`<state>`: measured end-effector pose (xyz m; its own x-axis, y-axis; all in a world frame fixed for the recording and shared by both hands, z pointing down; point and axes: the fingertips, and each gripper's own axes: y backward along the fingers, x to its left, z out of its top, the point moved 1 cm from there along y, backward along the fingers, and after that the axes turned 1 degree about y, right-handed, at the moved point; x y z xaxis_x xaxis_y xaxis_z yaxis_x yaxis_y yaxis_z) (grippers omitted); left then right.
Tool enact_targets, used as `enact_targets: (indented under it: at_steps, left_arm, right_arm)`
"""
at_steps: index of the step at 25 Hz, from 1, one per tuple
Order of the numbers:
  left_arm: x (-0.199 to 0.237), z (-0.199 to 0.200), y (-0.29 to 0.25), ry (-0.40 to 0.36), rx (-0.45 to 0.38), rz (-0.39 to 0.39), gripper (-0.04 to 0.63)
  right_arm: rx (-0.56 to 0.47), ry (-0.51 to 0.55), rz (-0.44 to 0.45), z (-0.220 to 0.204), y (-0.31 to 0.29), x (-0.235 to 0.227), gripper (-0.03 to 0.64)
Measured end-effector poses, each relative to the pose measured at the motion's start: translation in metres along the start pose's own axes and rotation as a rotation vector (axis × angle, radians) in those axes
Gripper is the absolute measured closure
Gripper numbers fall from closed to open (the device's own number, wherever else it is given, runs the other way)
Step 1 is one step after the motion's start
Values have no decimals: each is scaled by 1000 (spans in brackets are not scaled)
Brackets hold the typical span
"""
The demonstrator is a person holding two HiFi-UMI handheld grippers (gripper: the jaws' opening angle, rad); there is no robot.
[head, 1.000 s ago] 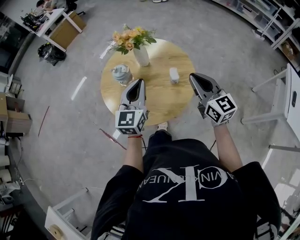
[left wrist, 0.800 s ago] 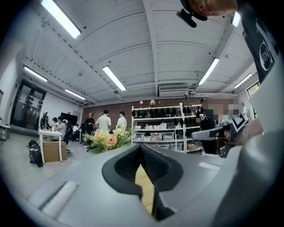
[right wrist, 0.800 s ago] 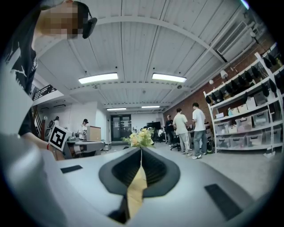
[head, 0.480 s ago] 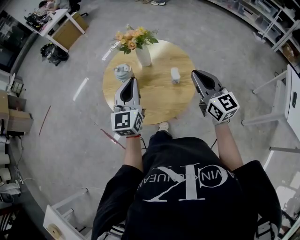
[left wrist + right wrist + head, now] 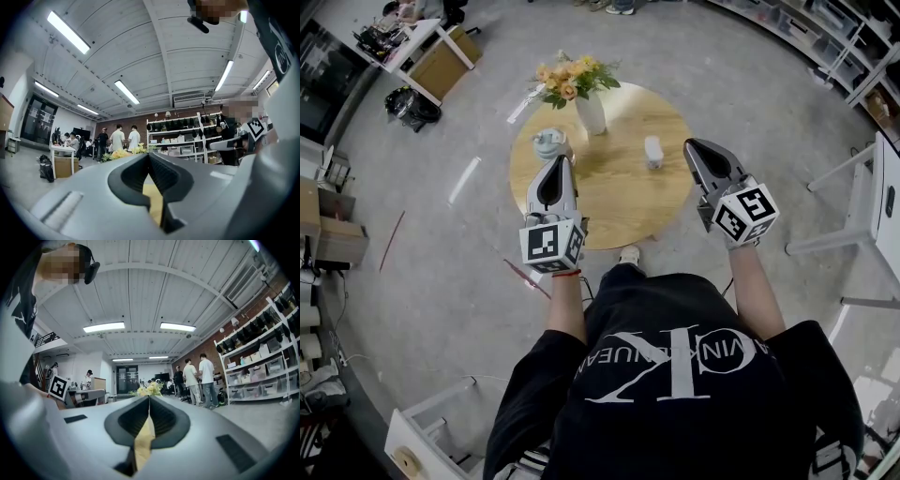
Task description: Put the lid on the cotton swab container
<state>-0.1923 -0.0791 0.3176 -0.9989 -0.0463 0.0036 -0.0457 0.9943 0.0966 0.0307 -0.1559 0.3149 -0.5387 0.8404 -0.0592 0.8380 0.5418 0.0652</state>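
On the round wooden table [image 5: 614,202] stands a small white cylindrical container [image 5: 652,150] right of centre. A grey-blue lidded jar [image 5: 550,143] stands near the left rim. My left gripper [image 5: 557,163] hovers over the table's left edge, just below the jar, shut with nothing in it. My right gripper [image 5: 688,147] is held over the right edge, right of the white container, and is likewise shut and empty. In both gripper views the closed jaws point level across the room: left gripper [image 5: 149,155], right gripper [image 5: 149,398]. Neither view shows the containers.
A white vase [image 5: 591,113] of yellow and orange flowers [image 5: 572,78] stands at the table's far side. A white desk with a brown box [image 5: 441,58] and a black bag [image 5: 410,107] are at the upper left. White furniture [image 5: 877,202] is at the right. People [image 5: 199,378] stand by shelves.
My left gripper has swung a little to the left, toward the jar. The right gripper has hardly moved. Both stay shut.
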Motion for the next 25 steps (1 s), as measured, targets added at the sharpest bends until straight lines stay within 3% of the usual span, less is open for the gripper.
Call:
enact_targets:
  at_steps: [25]
  left_arm:
    - [11, -11, 19, 25, 29, 46, 583]
  right_arm:
    - [18, -9, -36, -12, 5, 0, 601]
